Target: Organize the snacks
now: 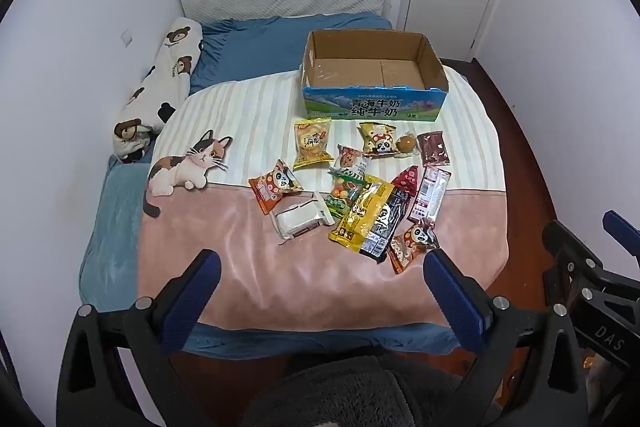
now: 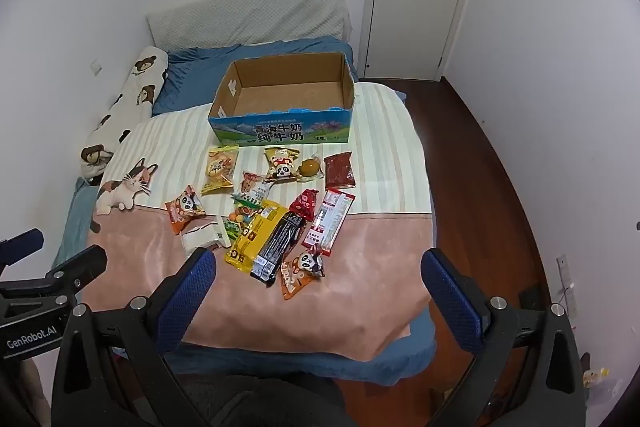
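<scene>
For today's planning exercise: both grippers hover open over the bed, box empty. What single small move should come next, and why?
Probably lower the right gripper onto the nearest panda packet. It lies closest to the jaws, on top of the pile's near edge, and the box holds nothing yet.

White packet [image 2: 199, 238] partly hidden behind right jaws.

Bare pink blanket [image 1: 240, 267] lies open between the near bed edge and the snack packets [image 1: 360, 195]. The cardboard box [image 1: 374, 105] stands beyond them, top open, interior unobstructed.
</scene>
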`<state>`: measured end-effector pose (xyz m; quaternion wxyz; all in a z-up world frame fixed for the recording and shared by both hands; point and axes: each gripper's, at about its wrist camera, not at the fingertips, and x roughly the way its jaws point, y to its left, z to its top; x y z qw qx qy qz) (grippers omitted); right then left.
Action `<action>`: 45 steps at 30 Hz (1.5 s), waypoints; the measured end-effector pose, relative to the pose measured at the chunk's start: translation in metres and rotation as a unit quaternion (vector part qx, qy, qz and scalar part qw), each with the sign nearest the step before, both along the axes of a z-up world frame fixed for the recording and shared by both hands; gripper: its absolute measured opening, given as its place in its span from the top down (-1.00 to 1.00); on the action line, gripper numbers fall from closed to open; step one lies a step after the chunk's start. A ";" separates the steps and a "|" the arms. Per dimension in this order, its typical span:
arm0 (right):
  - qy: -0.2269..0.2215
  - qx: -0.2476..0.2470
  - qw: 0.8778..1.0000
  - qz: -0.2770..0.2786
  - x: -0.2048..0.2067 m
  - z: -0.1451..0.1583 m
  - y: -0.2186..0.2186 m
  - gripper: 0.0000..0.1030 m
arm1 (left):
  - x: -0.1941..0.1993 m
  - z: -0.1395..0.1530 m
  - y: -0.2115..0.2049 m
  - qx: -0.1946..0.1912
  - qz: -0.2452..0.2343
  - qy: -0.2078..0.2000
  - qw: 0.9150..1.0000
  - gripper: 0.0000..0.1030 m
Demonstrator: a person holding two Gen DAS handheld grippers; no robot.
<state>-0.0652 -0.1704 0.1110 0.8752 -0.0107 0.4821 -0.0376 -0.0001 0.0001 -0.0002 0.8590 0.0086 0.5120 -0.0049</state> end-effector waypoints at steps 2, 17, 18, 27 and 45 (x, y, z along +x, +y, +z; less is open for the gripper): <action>-0.006 -0.008 1.000 0.001 -0.001 -0.001 0.000 -1.00 | 0.001 -0.001 -0.001 0.005 0.000 0.008 1.000 -1.00; 0.003 -0.018 1.000 -0.005 0.003 -0.001 -0.002 -1.00 | -0.002 -0.009 -0.003 -0.012 0.001 0.013 1.000 -1.00; 0.003 -0.016 1.000 -0.004 0.003 -0.003 -0.004 -1.00 | -0.001 -0.009 -0.003 -0.013 0.000 0.014 1.000 -1.00; 0.002 -0.011 1.000 -0.001 0.002 -0.005 -0.007 -1.00 | 0.002 -0.012 -0.003 -0.016 0.000 0.016 1.000 -1.00; 0.004 -0.004 1.000 0.002 0.008 -0.006 -0.010 -1.00 | 0.007 -0.016 -0.008 -0.015 0.001 0.019 1.000 -1.00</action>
